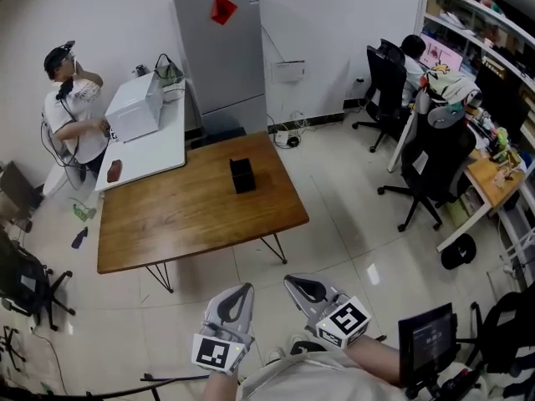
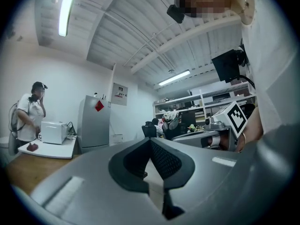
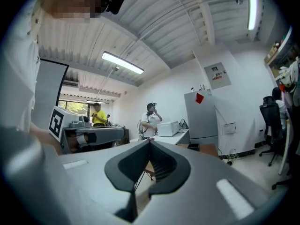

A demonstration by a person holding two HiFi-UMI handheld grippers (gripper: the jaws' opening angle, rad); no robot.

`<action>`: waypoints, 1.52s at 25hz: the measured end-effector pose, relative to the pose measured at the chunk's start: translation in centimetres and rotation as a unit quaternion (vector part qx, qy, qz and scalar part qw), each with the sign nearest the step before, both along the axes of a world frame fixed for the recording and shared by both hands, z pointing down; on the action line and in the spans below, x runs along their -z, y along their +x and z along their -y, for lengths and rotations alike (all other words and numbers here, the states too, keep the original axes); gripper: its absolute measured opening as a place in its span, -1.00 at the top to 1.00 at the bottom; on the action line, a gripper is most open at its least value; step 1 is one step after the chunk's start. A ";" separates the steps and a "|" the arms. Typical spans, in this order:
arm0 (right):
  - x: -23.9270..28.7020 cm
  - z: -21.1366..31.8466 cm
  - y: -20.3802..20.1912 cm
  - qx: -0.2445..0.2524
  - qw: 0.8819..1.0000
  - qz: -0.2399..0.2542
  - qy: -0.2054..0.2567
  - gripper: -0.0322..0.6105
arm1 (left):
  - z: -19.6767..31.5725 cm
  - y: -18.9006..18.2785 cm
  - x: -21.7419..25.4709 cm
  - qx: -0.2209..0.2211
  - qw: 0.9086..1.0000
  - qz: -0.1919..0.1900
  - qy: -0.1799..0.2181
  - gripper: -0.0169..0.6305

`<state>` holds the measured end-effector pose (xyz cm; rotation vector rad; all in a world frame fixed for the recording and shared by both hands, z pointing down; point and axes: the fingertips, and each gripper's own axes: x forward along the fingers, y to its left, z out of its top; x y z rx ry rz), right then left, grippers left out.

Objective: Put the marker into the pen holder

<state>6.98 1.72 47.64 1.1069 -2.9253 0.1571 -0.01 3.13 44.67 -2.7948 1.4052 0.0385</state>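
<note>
Nearest: grey left tongs (image 1: pixel 241 292) and grey right tongs (image 1: pixel 296 282) pressed together, empty | black square pen holder (image 1: pixel 242 175) on brown wooden worktop (image 1: pixel 167 215), well apart | marker not in view | step: approach, pre-grasp | next: locate marker, spread tongs

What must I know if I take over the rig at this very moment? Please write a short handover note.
Left gripper: shut, holds nothing.
Right gripper: shut, holds nothing.
Both are over the floor, short of the wooden table.
Pen holder: black, stands on the table, toward its right side.
Marker: not visible in any view.
Done: nothing yet.
Left: find the marker, pick it up, put it into the pen holder.
</note>
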 end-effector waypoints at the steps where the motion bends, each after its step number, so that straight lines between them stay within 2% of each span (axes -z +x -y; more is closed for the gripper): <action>1: 0.2 -0.3 -0.2 -0.005 1.000 0.001 0.003 0.90 | -0.2 -0.4 0.3 -0.001 1.000 -0.001 0.003 0.90; 5: 0.2 -1.6 -1.2 -0.018 1.000 -0.001 0.003 0.90 | -1.2 -1.7 0.8 -0.010 1.000 0.001 0.017 0.90; 12: 0.7 -2.6 -4.4 -0.015 1.000 -0.008 0.014 0.90 | -2.3 -4.8 -0.4 -0.007 1.000 -0.008 -0.001 0.90; 17: 0.6 -2.6 -5.4 -0.006 1.000 -0.015 0.013 0.90 | -2.0 -5.5 -0.1 -0.003 1.000 -0.020 -0.002 0.90; 21: 0.9 -2.4 -5.7 -0.008 0.998 -0.044 0.038 0.90 | -1.5 -5.9 -0.6 0.000 1.000 -0.028 0.000 0.90; 33: 1.3 -0.4 -5.6 -0.029 0.998 -0.048 0.040 0.90 | -0.3 -6.0 -0.8 -0.004 1.000 -0.025 0.001 0.90; 38: 1.5 0.0 -5.9 -0.030 0.997 -0.048 0.047 0.90 | 0.1 -6.4 0.0 0.008 1.000 -0.021 0.007 0.90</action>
